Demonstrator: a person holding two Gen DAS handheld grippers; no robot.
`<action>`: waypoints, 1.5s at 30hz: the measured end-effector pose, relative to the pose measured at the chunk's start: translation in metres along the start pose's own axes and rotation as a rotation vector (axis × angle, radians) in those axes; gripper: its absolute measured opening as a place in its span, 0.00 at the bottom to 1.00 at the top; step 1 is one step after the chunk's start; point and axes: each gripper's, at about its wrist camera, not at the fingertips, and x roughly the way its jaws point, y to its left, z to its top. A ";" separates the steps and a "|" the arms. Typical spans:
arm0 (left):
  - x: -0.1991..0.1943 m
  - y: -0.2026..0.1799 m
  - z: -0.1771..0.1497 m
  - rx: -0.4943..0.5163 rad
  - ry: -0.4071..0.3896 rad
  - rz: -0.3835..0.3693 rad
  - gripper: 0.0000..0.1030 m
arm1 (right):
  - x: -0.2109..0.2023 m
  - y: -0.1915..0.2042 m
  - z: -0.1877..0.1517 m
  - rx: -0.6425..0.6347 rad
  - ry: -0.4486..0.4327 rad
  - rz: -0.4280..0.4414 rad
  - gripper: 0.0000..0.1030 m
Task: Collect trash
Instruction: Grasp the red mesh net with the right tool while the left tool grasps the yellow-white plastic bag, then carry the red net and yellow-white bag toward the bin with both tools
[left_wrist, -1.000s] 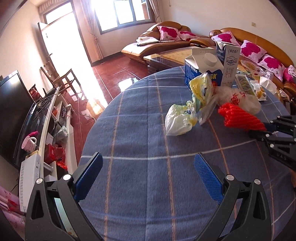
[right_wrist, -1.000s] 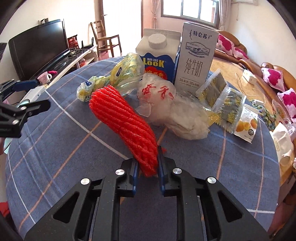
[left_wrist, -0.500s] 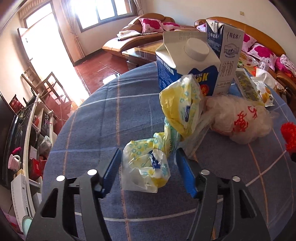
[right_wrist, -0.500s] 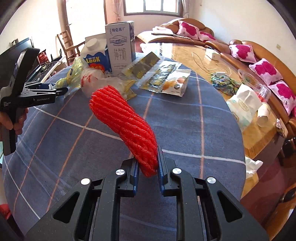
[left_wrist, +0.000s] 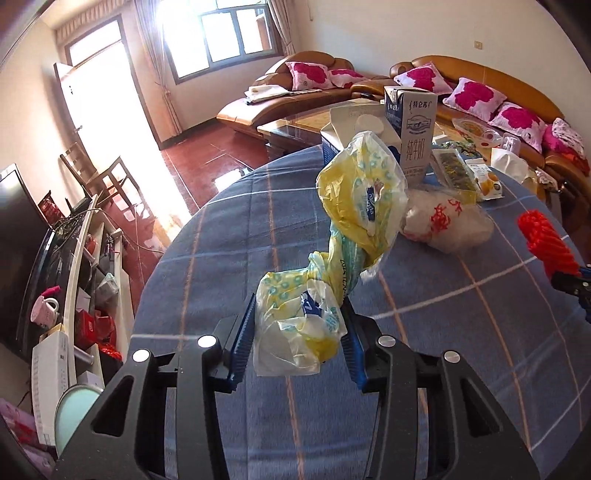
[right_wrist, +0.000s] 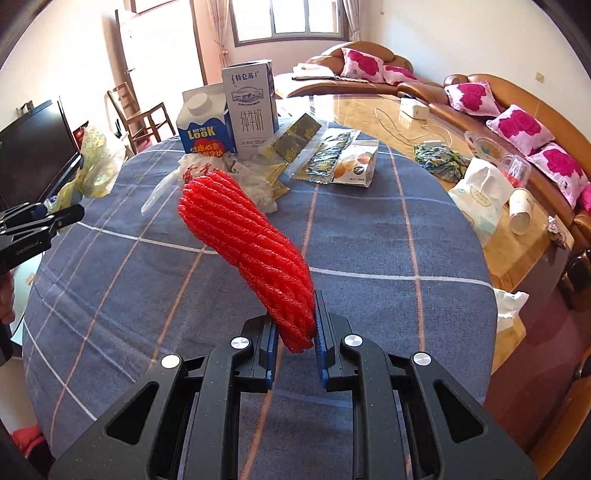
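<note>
Red foam net sleeve (right_wrist: 245, 254) pinched in right gripper (right_wrist: 295, 339); yellow plastic bag (left_wrist: 332, 258) clamped in left gripper (left_wrist: 298, 339), both raised above table (right_wrist: 369, 251). Cartons, wrappers, white bag (left_wrist: 443, 221) uncollected.

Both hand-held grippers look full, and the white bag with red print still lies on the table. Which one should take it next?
Neither yet: the left hand-held gripper holds the yellow bag, the right the red foam net. Once emptied, probably the right: the white bag lies directly ahead of it.
</note>
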 end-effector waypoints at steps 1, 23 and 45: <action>-0.007 0.003 -0.006 -0.012 0.003 0.003 0.42 | -0.001 0.003 -0.001 0.000 0.002 0.002 0.17; -0.088 0.075 -0.106 -0.195 0.052 0.151 0.42 | -0.026 0.102 -0.020 -0.141 -0.017 0.081 0.17; -0.120 0.123 -0.156 -0.323 0.055 0.232 0.42 | -0.015 0.205 -0.023 -0.206 -0.018 0.182 0.18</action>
